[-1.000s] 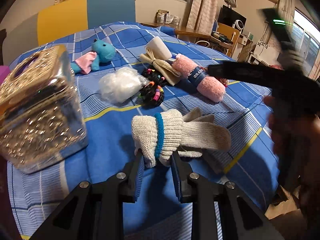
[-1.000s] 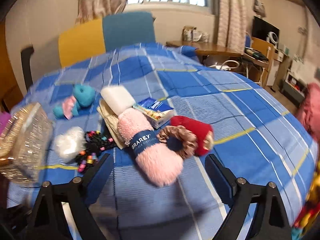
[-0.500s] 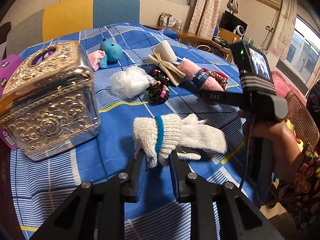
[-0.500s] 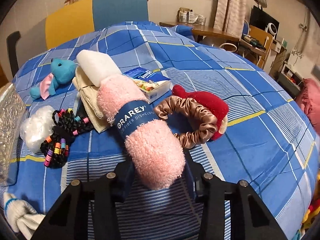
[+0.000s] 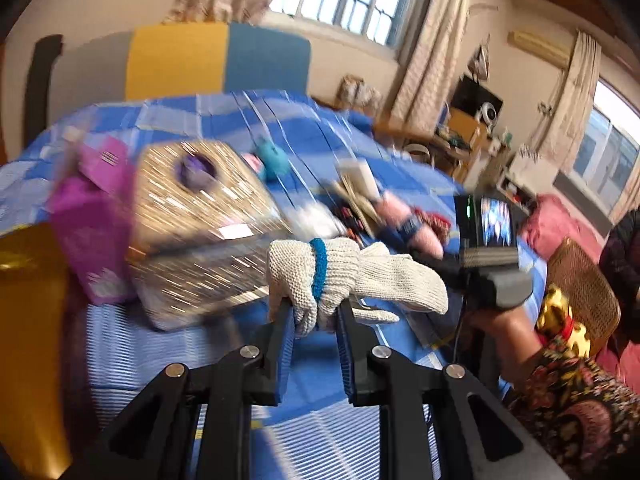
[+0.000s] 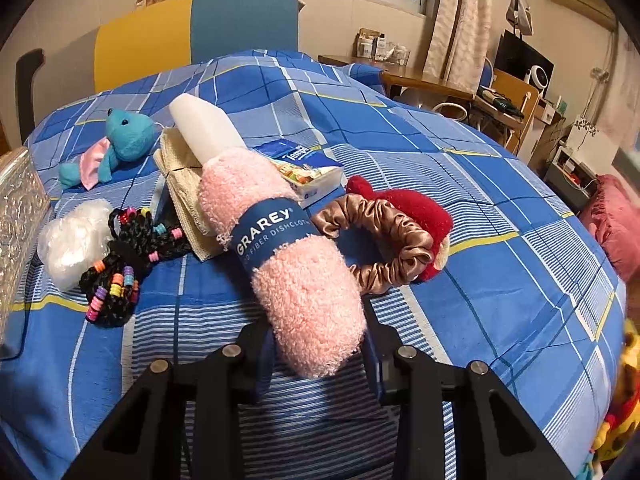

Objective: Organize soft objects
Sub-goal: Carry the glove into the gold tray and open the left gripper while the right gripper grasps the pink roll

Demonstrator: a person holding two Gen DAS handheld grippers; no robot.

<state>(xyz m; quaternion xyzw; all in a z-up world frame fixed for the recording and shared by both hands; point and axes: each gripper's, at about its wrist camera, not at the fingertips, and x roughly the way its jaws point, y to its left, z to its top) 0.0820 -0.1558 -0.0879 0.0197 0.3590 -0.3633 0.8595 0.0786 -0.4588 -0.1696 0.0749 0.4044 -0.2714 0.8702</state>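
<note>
My left gripper (image 5: 314, 320) is shut on a white knit glove (image 5: 352, 276) with a blue cuff band and holds it lifted above the blue plaid cloth (image 5: 312, 388). My right gripper (image 6: 318, 344) is shut on the near end of a pink rolled dishcloth (image 6: 280, 240) with a blue paper band, which lies on the cloth (image 6: 500, 240). The right gripper also shows in the left wrist view (image 5: 486, 268), held by a hand. Around the roll lie a satin scrunchie (image 6: 384, 236), a red plush (image 6: 420, 212) and a teal plush (image 6: 120, 140).
An ornate silver tissue box (image 5: 200, 220) stands left of the glove, with a purple pack (image 5: 96, 220) and a gold object (image 5: 28, 320) beyond it. Black beaded hair ties (image 6: 124, 264), a clear plastic wad (image 6: 76, 240), a beige cloth (image 6: 180, 184) and a tissue packet (image 6: 308, 168) lie nearby.
My left gripper has lifted the glove off the cloth and swung left toward the silver box. My right gripper closed in on the pink roll and now grips its near end.
</note>
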